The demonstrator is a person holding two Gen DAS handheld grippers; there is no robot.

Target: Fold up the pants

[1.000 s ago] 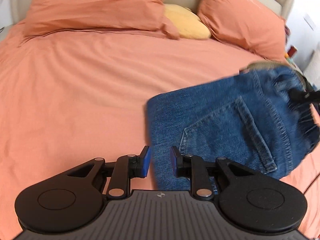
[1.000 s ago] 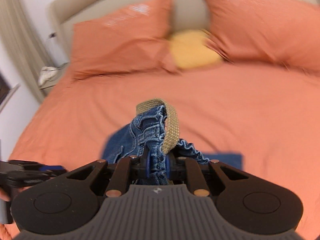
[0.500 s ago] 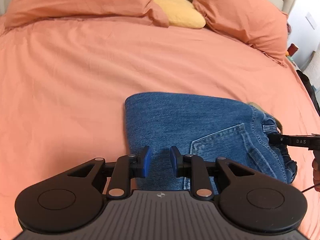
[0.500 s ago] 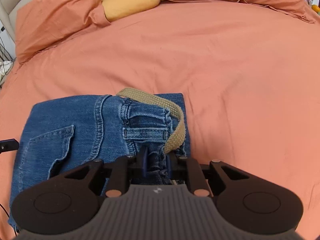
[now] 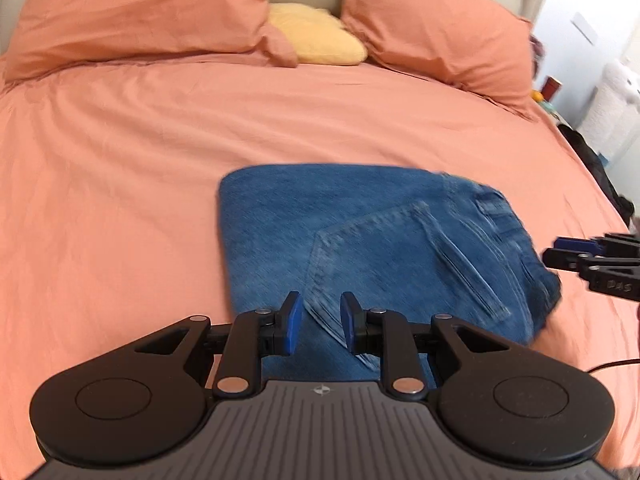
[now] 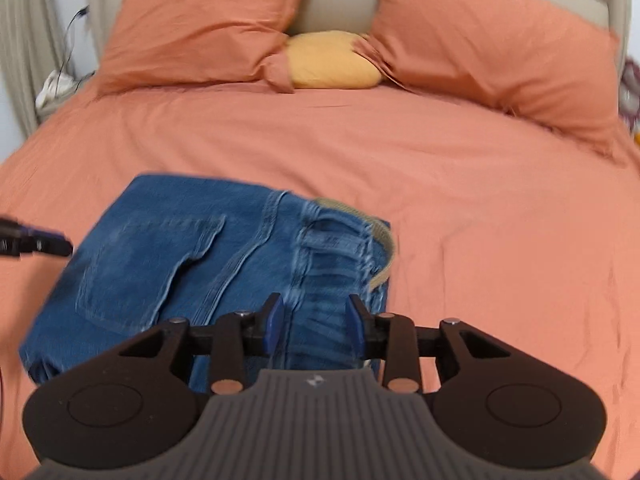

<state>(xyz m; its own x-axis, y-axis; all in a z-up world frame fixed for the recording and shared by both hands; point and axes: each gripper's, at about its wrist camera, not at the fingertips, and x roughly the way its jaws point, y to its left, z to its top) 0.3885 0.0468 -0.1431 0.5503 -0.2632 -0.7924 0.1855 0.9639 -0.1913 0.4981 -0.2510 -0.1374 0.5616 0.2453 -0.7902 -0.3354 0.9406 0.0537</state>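
The folded blue denim pants (image 6: 208, 264) lay in a compact rectangle on the orange-sheeted bed (image 6: 480, 208), lower left of the right wrist frame. The right hand-held gripper (image 6: 314, 320) stood wide and empty above the waistband; the left hand-held gripper (image 5: 317, 326) was narrowly parted, empty. The fold looked finished; next would likely be smoothing or withdrawing.

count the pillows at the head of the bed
3: one orange pillow on the left, one orange pillow on the right, and a small yellow pillow between them. Others may be hidden behind.
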